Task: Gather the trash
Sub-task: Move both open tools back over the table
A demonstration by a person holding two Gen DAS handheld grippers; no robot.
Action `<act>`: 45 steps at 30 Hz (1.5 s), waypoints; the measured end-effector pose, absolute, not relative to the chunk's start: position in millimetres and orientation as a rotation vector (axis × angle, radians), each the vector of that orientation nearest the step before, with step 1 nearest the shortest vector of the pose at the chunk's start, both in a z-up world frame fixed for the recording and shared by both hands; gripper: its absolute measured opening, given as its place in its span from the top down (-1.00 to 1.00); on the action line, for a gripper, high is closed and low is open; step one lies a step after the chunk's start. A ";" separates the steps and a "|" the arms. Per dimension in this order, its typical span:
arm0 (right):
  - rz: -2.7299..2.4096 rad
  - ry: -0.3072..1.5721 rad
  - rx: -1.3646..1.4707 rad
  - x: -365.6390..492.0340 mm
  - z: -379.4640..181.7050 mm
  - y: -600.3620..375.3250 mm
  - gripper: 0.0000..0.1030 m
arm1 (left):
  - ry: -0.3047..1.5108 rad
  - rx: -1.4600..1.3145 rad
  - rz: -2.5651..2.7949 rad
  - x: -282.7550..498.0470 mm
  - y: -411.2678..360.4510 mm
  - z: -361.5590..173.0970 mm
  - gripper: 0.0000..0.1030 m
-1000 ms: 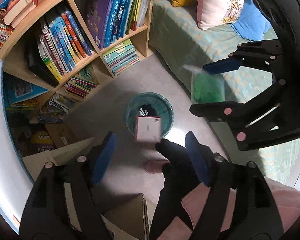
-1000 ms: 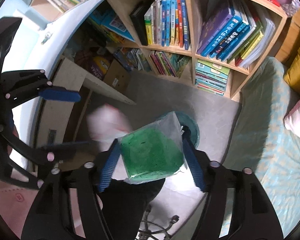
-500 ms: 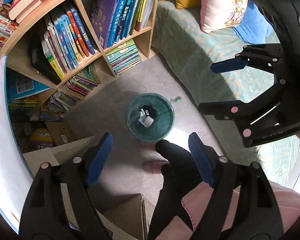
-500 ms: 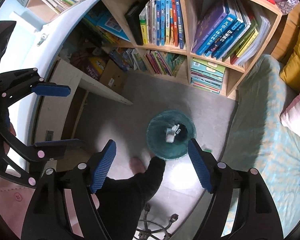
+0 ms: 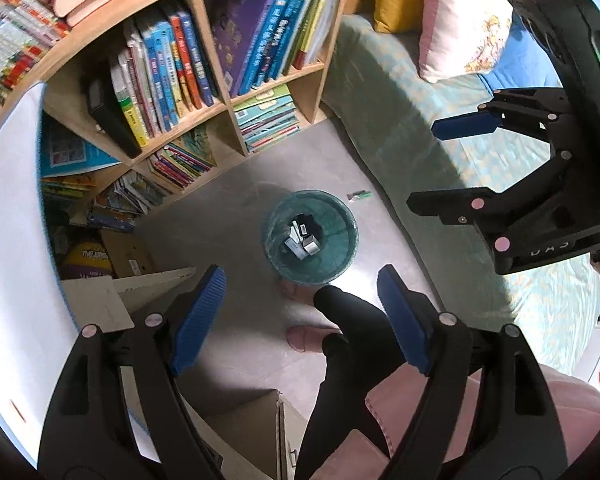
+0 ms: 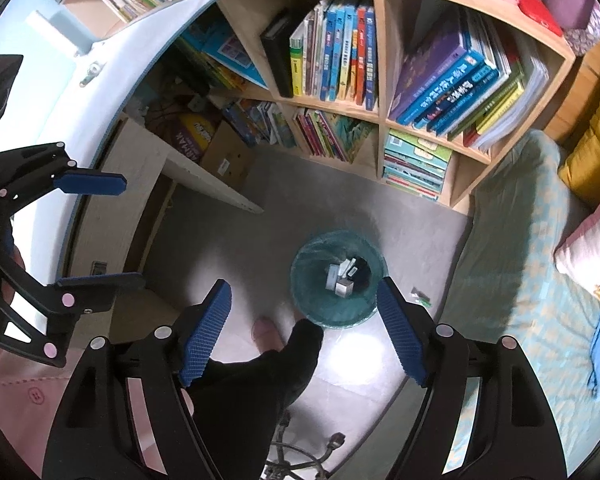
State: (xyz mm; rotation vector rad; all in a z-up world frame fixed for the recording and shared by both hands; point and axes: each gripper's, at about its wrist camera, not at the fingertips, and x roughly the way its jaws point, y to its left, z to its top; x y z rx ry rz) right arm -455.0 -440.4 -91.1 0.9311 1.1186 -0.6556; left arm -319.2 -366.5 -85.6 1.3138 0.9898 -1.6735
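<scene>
A teal-lined waste bin (image 5: 340, 240) (image 6: 308, 292) stands on the grey floor far below both grippers. Small white and black boxes (image 5: 302, 240) (image 6: 342, 276) lie inside it. A small green packet (image 5: 359, 197) (image 6: 420, 296) lies on the floor just outside the rim, on the bed's side. My left gripper (image 5: 300, 272) (image 6: 134, 232) points down over the bin, its jaws opening with nothing between them. My right gripper (image 6: 303, 282) (image 5: 424, 166) hangs beside it, its jaws also opening and holding nothing.
A wooden bookshelf (image 5: 220, 104) full of books stands behind the bin. A bed (image 5: 420, 152) with pillows runs along the right. A white desk (image 6: 100, 80) and cardboard boxes (image 5: 252, 432) are on the left. A person's black-trousered leg (image 5: 352, 320) and pink slipper (image 5: 304, 338) stand next to the bin.
A pink-and-white box fell away below the left gripper and the green packet left the right gripper's jaws. Both pairs of jaws have widened. The left gripper shifted a little.
</scene>
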 end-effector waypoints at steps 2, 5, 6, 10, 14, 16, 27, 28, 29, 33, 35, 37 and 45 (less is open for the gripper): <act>-0.647 1.116 0.913 -448.8 -86.9 -442.8 -0.52 | 0.984 1.293 -1.661 -312.2 -364.2 -81.0 -0.57; -0.630 1.113 0.874 -436.3 -79.2 -445.8 -0.58 | 0.967 1.263 -1.627 -297.3 -361.4 -74.1 -0.65; -0.623 1.115 0.855 -431.0 -76.3 -447.2 -0.60 | 0.967 1.252 -1.616 -292.8 -360.7 -72.1 -0.65; -0.588 1.123 0.775 -409.4 -66.6 -450.9 -0.71 | 0.987 1.195 -1.555 -269.3 -355.5 -65.9 -0.78; -0.550 1.129 0.722 -386.1 -60.0 -453.6 -0.73 | 1.010 1.118 -1.502 -245.2 -345.2 -59.2 -0.87; -0.525 1.133 0.702 -372.4 -57.0 -453.9 -0.73 | 1.027 1.082 -1.478 -233.7 -339.6 -55.9 -0.87; -0.384 1.151 0.497 -301.3 -32.1 -440.3 -0.74 | 1.048 0.989 -1.290 -177.3 -310.7 -45.3 -0.87; -0.373 1.150 0.484 -296.0 -30.1 -438.5 -0.74 | 1.063 0.990 -1.274 -173.7 -309.2 -46.3 -0.87; -0.356 1.147 0.464 -287.9 -27.1 -436.2 -0.74 | 1.070 0.977 -1.253 -168.5 -305.8 -46.6 -0.87; -0.313 1.138 0.425 -264.4 -19.3 -431.3 -0.74 | 1.057 0.918 -1.224 -152.0 -289.5 -40.5 -0.87; -0.291 1.137 0.407 -250.6 -15.7 -427.5 -0.74 | 1.061 0.902 -1.180 -140.6 -282.4 -39.6 -0.87; -0.265 1.137 0.380 -236.3 -12.3 -423.0 -0.74 | 1.071 0.870 -1.152 -129.2 -274.2 -37.7 -0.87; -0.190 1.136 0.282 -182.5 -6.1 -408.9 -0.74 | 1.074 0.796 -1.025 -82.0 -244.9 -34.0 -0.87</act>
